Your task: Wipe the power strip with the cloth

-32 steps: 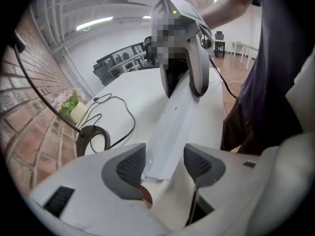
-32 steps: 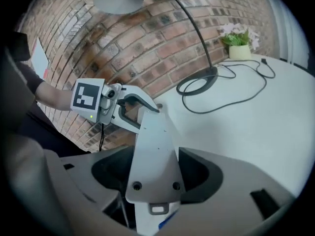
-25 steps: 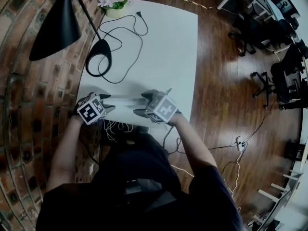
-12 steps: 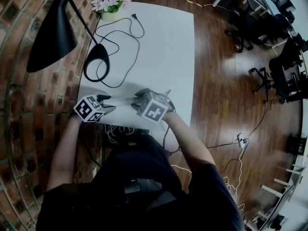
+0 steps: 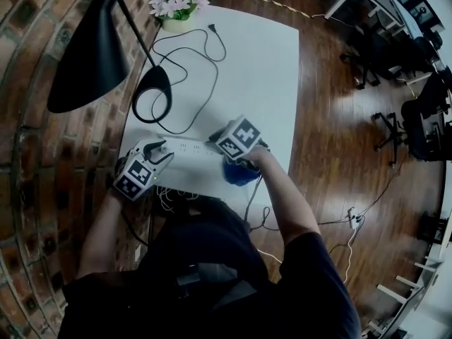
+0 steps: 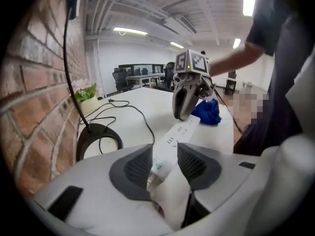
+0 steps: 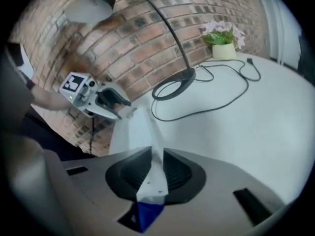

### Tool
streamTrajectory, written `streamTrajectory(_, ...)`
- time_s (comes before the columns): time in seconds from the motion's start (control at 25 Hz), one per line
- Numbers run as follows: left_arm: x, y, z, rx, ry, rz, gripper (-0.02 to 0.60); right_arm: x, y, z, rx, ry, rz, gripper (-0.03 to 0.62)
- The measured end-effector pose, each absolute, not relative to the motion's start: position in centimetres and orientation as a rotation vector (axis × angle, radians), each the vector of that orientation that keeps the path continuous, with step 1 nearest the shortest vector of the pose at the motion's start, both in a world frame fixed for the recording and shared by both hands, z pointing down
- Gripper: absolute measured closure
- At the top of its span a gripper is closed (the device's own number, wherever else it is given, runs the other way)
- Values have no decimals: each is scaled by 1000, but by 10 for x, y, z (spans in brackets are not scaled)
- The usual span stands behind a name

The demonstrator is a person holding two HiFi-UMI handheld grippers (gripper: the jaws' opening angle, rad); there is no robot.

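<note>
- We see a white table point(image 5: 261, 69) from above, with the power strip point(image 5: 192, 149) lying crosswise near its 6 o'clock edge.
- The left gripper point(image 5: 161, 152) meets the strip's 9 o'clock end. Its jaws have just been closing and now stand moderately wide. That end fills the gap between the pads, so it looks gripped.
- The right gripper point(image 5: 220, 141) is at the strip's 3 o'clock end. Its jaws have just been closing too and are now narrow, pinching a white wedge of the strip between them.
- The blue cloth point(image 5: 239, 173) sits bunched on the table at about 5 o'clock from the right gripper, just beside it. Neither gripper holds it.
- We judge that the step in hand is securing the strip at both ends, and that wiping has not begun.
- We think the next move calls for the right gripper to let go and take the cloth, while the left steadies the strip for a wipe along its top.
</note>
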State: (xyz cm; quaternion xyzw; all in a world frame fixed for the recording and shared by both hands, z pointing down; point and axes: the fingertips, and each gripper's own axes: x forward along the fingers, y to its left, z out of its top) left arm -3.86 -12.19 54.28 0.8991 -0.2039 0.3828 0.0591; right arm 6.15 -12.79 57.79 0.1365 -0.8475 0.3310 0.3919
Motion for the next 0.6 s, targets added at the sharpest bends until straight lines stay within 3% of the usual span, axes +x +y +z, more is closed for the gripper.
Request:
streamTrajectory(0.12,-38,-131,562,2711,-694,1230,479,61,-132,584,333,-2140,726,553)
streamTrajectory(0.36,-27,-136,574,2690,-688,1259,543,58,-132,584,343,-2136,595,548)
streamTrajectory(0.6,-26,-136,574,2618,-771,1177,541,74,-133,556,590,-2222,546,553)
